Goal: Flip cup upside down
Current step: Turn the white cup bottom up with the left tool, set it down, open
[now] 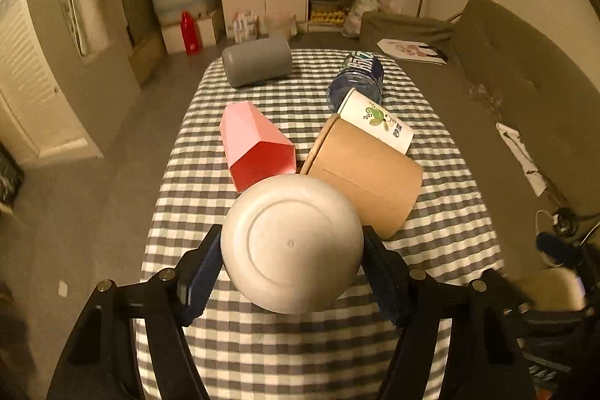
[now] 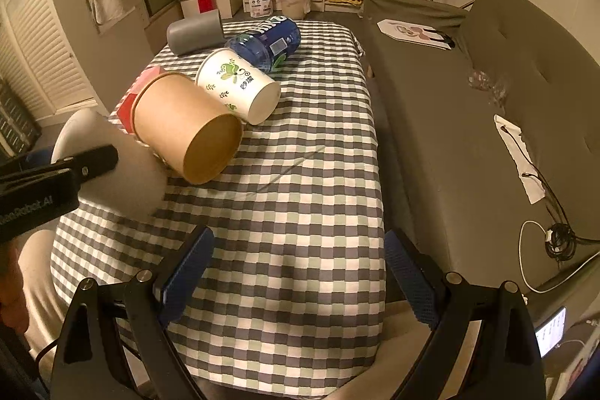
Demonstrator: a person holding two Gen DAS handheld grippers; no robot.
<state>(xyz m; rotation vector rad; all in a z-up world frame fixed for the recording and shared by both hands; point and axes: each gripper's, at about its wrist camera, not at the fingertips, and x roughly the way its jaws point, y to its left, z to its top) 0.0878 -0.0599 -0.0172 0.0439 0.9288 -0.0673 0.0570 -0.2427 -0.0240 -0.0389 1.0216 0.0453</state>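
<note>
1. My left gripper (image 1: 291,272) has the white cup (image 1: 291,242) pinched across its body, one blue pad on each side, so the flat base faces my left camera. I judge that hold is chosen so a turn of the wrist can bring the cup mouth-down.

2. The left gripper is closed only as far as the cup's width allows. Both pads press the wall and nothing else is in it.

3. In the right wrist view the cup (image 2: 112,160) is at the near left part of the worktop (image 2: 300,197), above the checked cloth. Its far end is close against the brown paper tub (image 2: 183,130). I cannot tell whether they touch, or whether the cup's lower edge rests on the cloth.

4. The other things all lie on their sides in a cluster further back: the pink faceted cup (image 1: 255,145), the brown tub, the printed paper cup (image 2: 240,85), the blue bottle (image 2: 268,42) and the grey cup (image 2: 195,32). They crowd my cup's far side, so I would turn it toward the bare cloth nearer me.

5. My right gripper (image 2: 300,276) is spread wide and holds nothing. It hangs over the near end of the worktop, well apart from every cup, which keeps it clear of the left arm's turn.

6. The flip itself is not yet finished, as I judge it.
</note>
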